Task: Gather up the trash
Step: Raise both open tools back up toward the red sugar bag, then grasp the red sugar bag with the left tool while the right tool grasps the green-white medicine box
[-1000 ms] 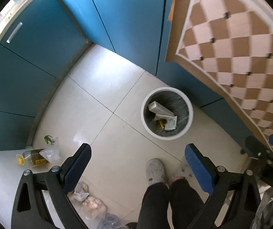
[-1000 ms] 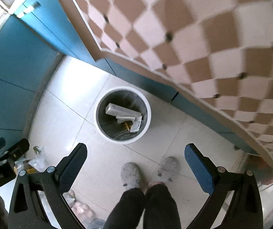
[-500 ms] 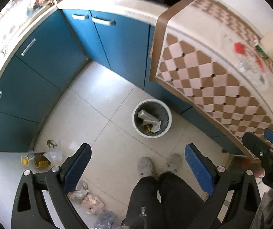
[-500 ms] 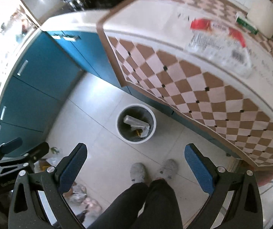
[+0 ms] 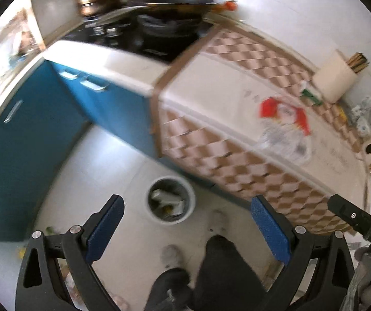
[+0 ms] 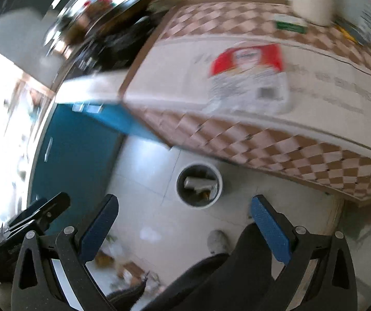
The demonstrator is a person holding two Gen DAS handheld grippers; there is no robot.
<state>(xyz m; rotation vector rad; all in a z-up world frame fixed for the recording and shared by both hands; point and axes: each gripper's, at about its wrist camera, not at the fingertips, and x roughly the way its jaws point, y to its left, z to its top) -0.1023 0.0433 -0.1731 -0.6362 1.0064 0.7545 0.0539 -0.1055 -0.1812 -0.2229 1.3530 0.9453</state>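
A white round trash bin [image 5: 171, 200] with several scraps inside stands on the floor by the counter; it also shows in the right wrist view [image 6: 199, 185]. A red and white plastic wrapper [image 5: 284, 127] lies on the checkered cloth on the counter, also seen in the right wrist view [image 6: 247, 77]. My left gripper [image 5: 185, 229] is open and empty, high above the floor. My right gripper [image 6: 184, 229] is open and empty too. Its body shows at the right edge of the left wrist view [image 5: 356, 223].
Blue cabinets [image 5: 24, 134] line the left. A stove with a wok [image 5: 175, 2] is at the back. A white box [image 5: 334, 77] and a green packet [image 5: 309, 94] sit on the counter. Bags lie on the floor [image 6: 123, 264]. The person's legs [image 5: 219, 272] are below.
Both grippers have risen and tilted up from the bin. The bin looks smaller, and the countertop with the wrapper has come into view. Both stay open.
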